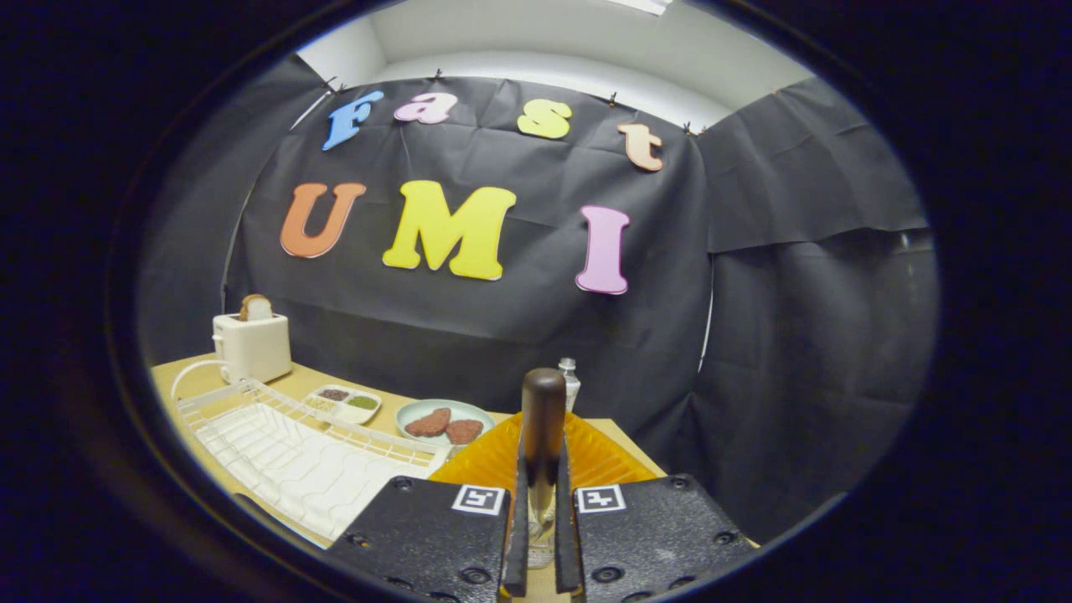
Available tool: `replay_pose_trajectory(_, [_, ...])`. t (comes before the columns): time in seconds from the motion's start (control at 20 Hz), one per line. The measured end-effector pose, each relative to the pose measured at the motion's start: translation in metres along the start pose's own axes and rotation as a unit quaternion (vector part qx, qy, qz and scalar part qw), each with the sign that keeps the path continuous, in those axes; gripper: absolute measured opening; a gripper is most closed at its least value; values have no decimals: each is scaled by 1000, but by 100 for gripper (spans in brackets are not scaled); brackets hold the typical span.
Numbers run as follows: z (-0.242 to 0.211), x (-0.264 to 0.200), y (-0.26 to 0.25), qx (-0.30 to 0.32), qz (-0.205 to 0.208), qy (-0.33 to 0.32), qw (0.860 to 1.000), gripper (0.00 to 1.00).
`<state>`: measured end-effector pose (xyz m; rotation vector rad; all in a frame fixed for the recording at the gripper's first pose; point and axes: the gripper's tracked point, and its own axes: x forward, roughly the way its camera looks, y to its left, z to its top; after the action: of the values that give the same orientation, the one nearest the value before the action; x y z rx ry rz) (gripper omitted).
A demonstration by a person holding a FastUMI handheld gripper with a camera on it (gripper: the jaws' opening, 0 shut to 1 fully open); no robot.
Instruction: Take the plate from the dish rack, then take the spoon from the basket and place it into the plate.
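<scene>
The gripper is closed down to a narrow gap, both fingers pressing on one spoon. The spoon stands upright between them, its dark rounded handle end rising above the fingertips. Lower down a pale, shiny part shows in the gap, probably the spoon's metal stem, though it is too squeezed to be sure.

Just beyond the fingers lies one orange ribbed plate on the tabletop, partly hidden by the gripper. To its left sits one white wire dish rack, with nothing standing in it.

Further back are one pale green dish carrying two brown patties, one small white divided tray with four compartments, and one white toaster with a single slice of bread poking out of the top. One small clear bottle stands right behind the spoon's handle.
</scene>
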<state>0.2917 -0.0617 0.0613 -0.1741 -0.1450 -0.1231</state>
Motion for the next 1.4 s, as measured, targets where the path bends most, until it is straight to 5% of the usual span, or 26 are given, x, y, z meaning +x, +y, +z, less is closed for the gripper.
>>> replay_pose_trajectory(0.6, [-19,-122,118,-8,103,20,994,18])
replay_pose_trajectory(1.15, [-77,-172,213,29,125,84,988,18])
replay_pose_trajectory(1.4, [-92,-180,231,-15,131,79,988,19])
